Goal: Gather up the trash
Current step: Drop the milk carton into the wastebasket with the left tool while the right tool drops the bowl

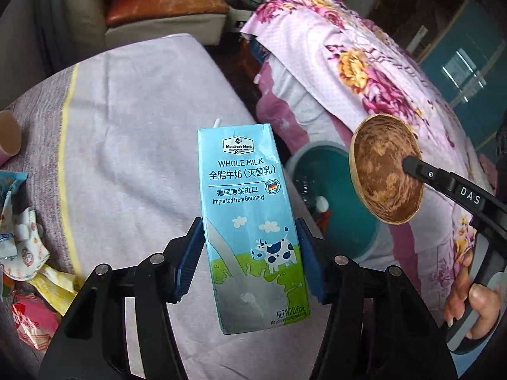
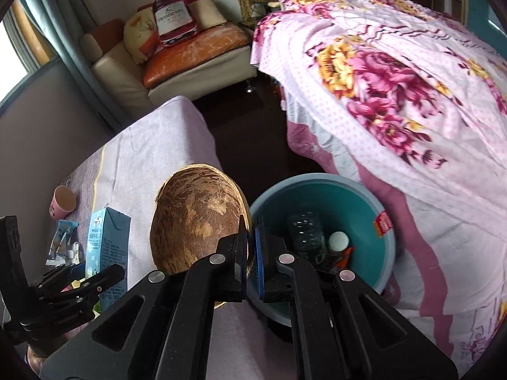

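Observation:
My left gripper (image 1: pixel 250 253) is shut on a light-blue whole milk carton (image 1: pixel 250 221), held upright above the lilac-covered table (image 1: pixel 142 120). My right gripper (image 2: pixel 252 247) is shut on the rim of a brown coconut shell half (image 2: pixel 196 221), held beside the teal bin (image 2: pixel 348 196). The shell (image 1: pixel 385 171) and the right gripper (image 1: pixel 408 163) also show at right in the left wrist view, above the bin (image 1: pixel 332 174). The carton (image 2: pixel 109 247) and the left gripper (image 2: pixel 73 281) show at lower left in the right wrist view. The bin holds a plastic bottle (image 2: pixel 305 231) and other trash.
Wrappers (image 1: pixel 22 247) lie at the table's left edge. A pink paper cup (image 2: pixel 63 201) stands on the table. A bed with a floral cover (image 2: pixel 396 95) fills the right side. A sofa with an orange cushion (image 2: pixel 196 47) stands behind.

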Motion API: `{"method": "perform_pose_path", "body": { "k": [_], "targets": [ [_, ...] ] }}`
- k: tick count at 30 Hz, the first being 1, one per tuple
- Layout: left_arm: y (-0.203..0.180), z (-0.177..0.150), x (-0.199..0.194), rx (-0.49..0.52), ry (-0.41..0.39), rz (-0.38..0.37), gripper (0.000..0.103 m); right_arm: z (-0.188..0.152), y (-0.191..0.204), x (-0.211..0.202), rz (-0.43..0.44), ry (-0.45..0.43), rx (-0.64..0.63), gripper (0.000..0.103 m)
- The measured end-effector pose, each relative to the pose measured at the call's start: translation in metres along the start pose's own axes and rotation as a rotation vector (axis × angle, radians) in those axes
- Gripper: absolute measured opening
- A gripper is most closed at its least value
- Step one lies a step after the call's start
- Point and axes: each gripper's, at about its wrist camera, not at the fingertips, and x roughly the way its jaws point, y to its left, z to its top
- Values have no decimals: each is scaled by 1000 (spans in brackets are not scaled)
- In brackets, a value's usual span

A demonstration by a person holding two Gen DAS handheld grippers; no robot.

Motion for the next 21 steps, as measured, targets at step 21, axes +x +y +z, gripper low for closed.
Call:
{"method": "perform_pose_path", "body": {
  "k": [21],
  "targets": [
    [-105, 22, 94, 142, 163, -51, 58, -18, -113, 10, -99, 37, 129, 5]
  ]
}}
